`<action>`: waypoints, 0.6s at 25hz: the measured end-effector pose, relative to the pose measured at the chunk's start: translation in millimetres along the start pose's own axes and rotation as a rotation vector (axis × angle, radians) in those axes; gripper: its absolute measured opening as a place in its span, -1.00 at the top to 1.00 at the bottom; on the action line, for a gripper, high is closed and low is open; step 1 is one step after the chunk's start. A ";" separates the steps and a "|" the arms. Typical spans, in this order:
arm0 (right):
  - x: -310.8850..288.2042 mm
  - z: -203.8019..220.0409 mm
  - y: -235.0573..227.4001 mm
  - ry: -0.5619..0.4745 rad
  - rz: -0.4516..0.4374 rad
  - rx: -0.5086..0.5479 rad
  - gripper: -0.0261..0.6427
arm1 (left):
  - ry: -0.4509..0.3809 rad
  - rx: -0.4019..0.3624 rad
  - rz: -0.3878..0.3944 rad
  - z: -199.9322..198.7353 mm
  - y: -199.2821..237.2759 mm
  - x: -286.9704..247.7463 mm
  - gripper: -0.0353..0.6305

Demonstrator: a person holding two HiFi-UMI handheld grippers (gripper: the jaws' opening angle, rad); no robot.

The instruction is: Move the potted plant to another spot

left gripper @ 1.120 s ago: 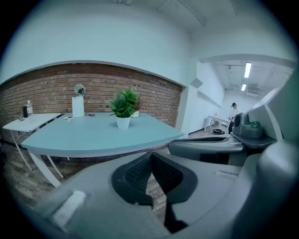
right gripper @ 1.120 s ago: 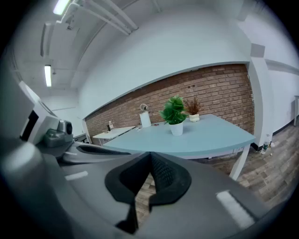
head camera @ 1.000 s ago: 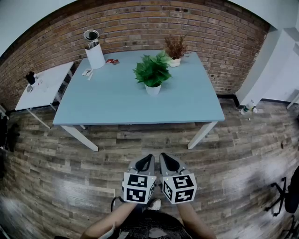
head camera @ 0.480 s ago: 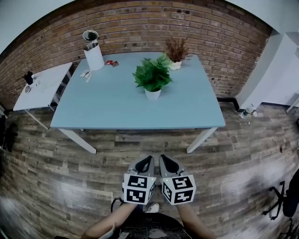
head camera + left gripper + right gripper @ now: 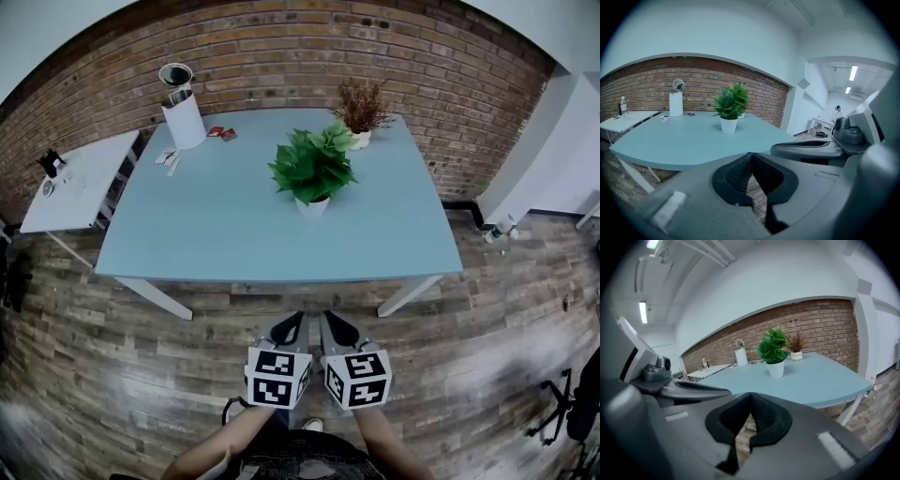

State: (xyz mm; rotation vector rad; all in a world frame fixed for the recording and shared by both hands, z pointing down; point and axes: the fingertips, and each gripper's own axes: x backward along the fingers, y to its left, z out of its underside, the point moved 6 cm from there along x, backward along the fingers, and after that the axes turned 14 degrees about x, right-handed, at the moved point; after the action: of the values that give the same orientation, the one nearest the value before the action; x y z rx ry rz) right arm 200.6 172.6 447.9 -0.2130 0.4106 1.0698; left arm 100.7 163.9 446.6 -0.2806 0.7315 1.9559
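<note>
The plant (image 5: 312, 172) stands upright on the bench (image 5: 206, 230), a little right of centre and over toward the far edge. Bushy bright green leaves fan out wide over a small white pot (image 5: 312, 207), and from above they cover most of its rim. The pot sits flat on the pale blue top, with open benchtop in front of it.

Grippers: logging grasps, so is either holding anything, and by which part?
Nothing is held: left gripper and right gripper are both shut, empty, short of the potted plant.
</note>
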 end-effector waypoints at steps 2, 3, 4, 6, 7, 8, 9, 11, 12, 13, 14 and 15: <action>-12.1 -5.0 -3.3 0.007 0.005 0.002 0.90 | 0.000 0.003 0.002 -9.1 7.8 -8.0 0.90; -17.8 -7.6 -5.1 0.011 0.008 0.002 0.90 | 0.000 0.005 0.003 -13.5 11.4 -11.8 0.90; -23.3 -10.2 -6.7 0.015 0.010 0.002 0.90 | 0.002 0.006 0.005 -17.6 14.7 -15.4 0.91; -33.8 -15.7 -9.4 0.021 0.016 0.002 0.90 | 0.007 0.009 0.012 -25.2 21.4 -22.5 0.90; -39.2 -18.8 -10.8 0.023 0.019 0.003 0.90 | 0.010 0.010 0.017 -29.0 24.9 -26.3 0.91; -44.7 -21.9 -12.4 0.025 0.024 0.003 0.90 | 0.012 0.010 0.021 -33.1 28.4 -30.4 0.91; -50.2 -24.9 -14.2 0.027 0.030 0.002 0.90 | 0.014 0.010 0.026 -37.7 31.7 -34.6 0.91; -61.2 -30.3 -17.4 0.032 0.040 0.001 0.90 | 0.018 0.005 0.035 -47.0 38.5 -42.3 0.91; -66.7 -32.8 -18.2 0.035 0.045 0.001 0.90 | 0.020 0.002 0.039 -51.4 42.1 -45.6 0.90; -72.2 -35.2 -18.6 0.037 0.048 0.000 0.90 | 0.023 0.000 0.043 -55.8 45.9 -48.8 0.90; -77.9 -37.7 -18.6 0.039 0.051 0.000 0.90 | 0.027 -0.001 0.046 -60.0 50.0 -51.8 0.90; -83.8 -40.1 -18.4 0.043 0.054 0.000 0.90 | 0.031 -0.002 0.049 -64.0 54.2 -54.9 0.91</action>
State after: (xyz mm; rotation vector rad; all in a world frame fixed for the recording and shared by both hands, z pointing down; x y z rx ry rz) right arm 173.2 82.0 446.7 -0.2260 0.4569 1.1201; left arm 73.1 67.6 442.9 -0.2976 0.7632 2.0029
